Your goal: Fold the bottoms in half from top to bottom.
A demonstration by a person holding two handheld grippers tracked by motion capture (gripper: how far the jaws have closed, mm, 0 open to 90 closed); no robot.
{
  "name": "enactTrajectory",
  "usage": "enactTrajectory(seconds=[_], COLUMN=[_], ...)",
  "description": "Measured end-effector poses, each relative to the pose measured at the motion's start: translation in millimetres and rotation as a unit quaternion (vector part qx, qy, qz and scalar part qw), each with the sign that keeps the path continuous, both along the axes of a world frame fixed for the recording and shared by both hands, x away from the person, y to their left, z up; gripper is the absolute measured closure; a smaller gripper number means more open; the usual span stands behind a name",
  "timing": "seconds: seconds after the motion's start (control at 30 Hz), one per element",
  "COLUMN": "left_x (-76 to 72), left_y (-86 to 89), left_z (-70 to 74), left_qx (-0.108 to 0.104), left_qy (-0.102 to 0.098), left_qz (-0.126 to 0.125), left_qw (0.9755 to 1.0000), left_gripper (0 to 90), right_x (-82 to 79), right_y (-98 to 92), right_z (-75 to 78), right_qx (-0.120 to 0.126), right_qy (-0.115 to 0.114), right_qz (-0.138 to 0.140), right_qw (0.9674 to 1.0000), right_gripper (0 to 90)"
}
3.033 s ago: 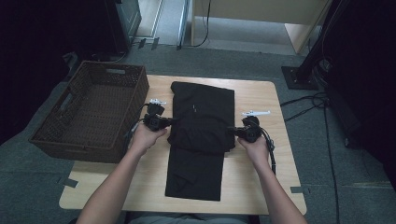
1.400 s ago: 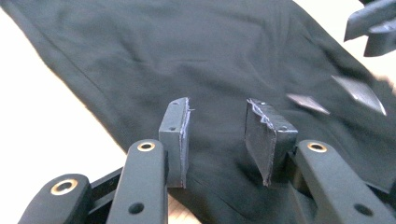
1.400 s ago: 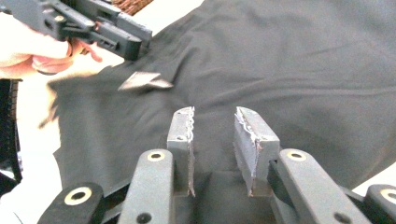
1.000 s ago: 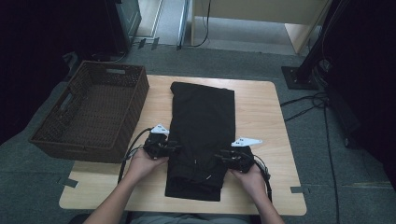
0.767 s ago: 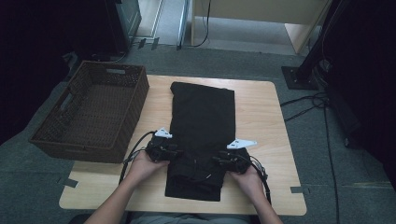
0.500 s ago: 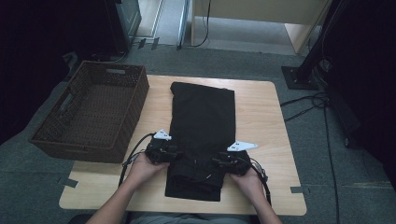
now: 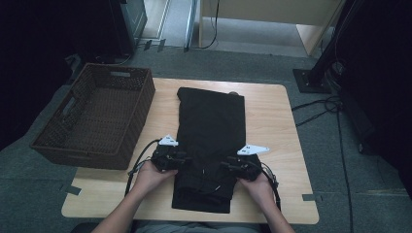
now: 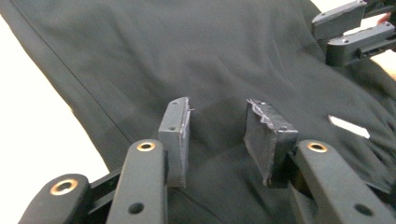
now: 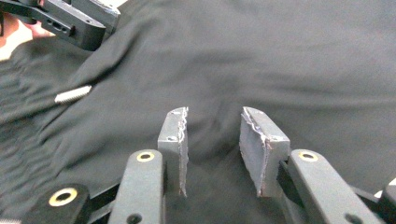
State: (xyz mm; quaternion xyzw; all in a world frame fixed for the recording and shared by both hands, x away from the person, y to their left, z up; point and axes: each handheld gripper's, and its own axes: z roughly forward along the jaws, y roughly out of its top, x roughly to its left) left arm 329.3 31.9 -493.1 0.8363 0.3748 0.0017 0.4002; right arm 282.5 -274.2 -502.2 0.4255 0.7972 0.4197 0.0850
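Note:
A black garment (image 7: pixel 211 126) lies lengthwise on the wooden table (image 7: pixel 272 126), its near end bunched and wrinkled. My left gripper (image 7: pixel 182 160) sits at the garment's left edge near the front, and my right gripper (image 7: pixel 228 168) at its right edge, the two pointing at each other. In the left gripper view, the left gripper (image 8: pixel 224 135) has its pads apart over the cloth, with the right gripper (image 8: pixel 350 30) opposite. The right gripper (image 9: pixel 217 144) stands the same way, facing the left gripper (image 9: pixel 70 18). Both pairs of jaws have just been closing a little; black cloth lies in the gaps, unpinched.
A dark woven basket (image 7: pixel 92 116) stands at the table's left side, overhanging the edge. A white cord tip (image 9: pixel 73 94) lies on the wrinkled cloth between the grippers. Cables trail from both grippers toward the table's front edge.
Since three seconds ago both hands have drawn back from the garment's middle to its near part. Over the last second they have hardly moved.

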Motion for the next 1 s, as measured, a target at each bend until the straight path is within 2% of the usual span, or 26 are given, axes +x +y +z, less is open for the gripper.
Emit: enactTrajectory(seconds=[0.1, 0.13, 0.2, 0.27, 0.33, 0.37, 0.43, 0.53, 0.6, 0.73, 0.87, 0.97, 1.0], left_x=[15.7, 20.7, 32.0, 43.6, 55.5, 59.0, 69.1, 81.4, 87.5, 88.7, 81.3, 76.5, 75.3], left_y=[0.8, 0.7, -1.5, -5.0, -9.8, -11.5, -15.5, -21.5, -23.6, -25.2, -21.6, -17.0, -16.0], left_z=[5.2, 6.8, 9.9, 11.1, 11.0, 10.9, 10.0, 6.9, 2.7, -10.0, -14.9, -17.6, -17.6], left_qx=[-0.005, -0.012, -0.010, -0.002, 0.003, 0.007, 0.015, 0.032, 0.043, 0.050, 0.028, 0.006, 0.005], left_qy=[-0.004, -0.008, -0.016, -0.019, -0.020, -0.024, -0.024, -0.027, -0.025, -0.009, -0.019, -0.001, 0.001], left_qz=[0.002, 0.004, 0.006, 0.006, 0.004, 0.002, -0.001, -0.004, -0.004, -0.001, 0.006, 0.015, 0.014], left_qw=[1.0000, 0.9999, 0.9998, 0.9998, 0.9998, 0.9997, 0.9996, 0.9991, 0.9988, 0.9987, 0.9994, 0.9999, 0.9999], left_gripper=[62.1, 63.1, 63.1, 63.8, 63.9, 63.9, 63.9, 63.6, 63.6, 64.4, 65.7, 69.9, 70.7], right_x=[11.9, 22.0, 27.8, 40.2, 53.1, 60.8, 71.4, 82.1, 89.0, 94.1, 91.2, 87.9, 85.5], right_y=[-3.8, -6.8, -8.0, -9.4, -11.7, -12.0, -11.1, -8.7, -7.6, -4.8, -3.8, -3.8, -4.3], right_z=[5.9, 9.2, 9.8, 10.1, 8.6, 7.9, 6.2, 4.2, 1.0, -7.6, -9.1, -11.3, -12.1], right_qx=[-0.003, -0.002, -0.005, -0.009, 0.000, 0.000, -0.007, -0.018, -0.021, -0.033, -0.044, -0.047, -0.042], right_qy=[-0.016, -0.017, -0.018, -0.013, -0.004, 0.007, 0.011, 0.006, 0.015, 0.028, 0.013, -0.003, -0.004], right_qz=[-0.009, -0.018, -0.020, -0.029, -0.037, -0.041, -0.048, -0.059, -0.067, -0.068, -0.059, -0.054, -0.055], right_qw=[0.9998, 0.9997, 0.9996, 0.9994, 0.9993, 0.9992, 0.9988, 0.9981, 0.9974, 0.9968, 0.9972, 0.9974, 0.9976], right_gripper=[61.6, 61.6, 61.6, 61.5, 60.3, 60.7, 64.1, 67.4, 68.0, 68.4, 68.3, 68.1, 68.1])
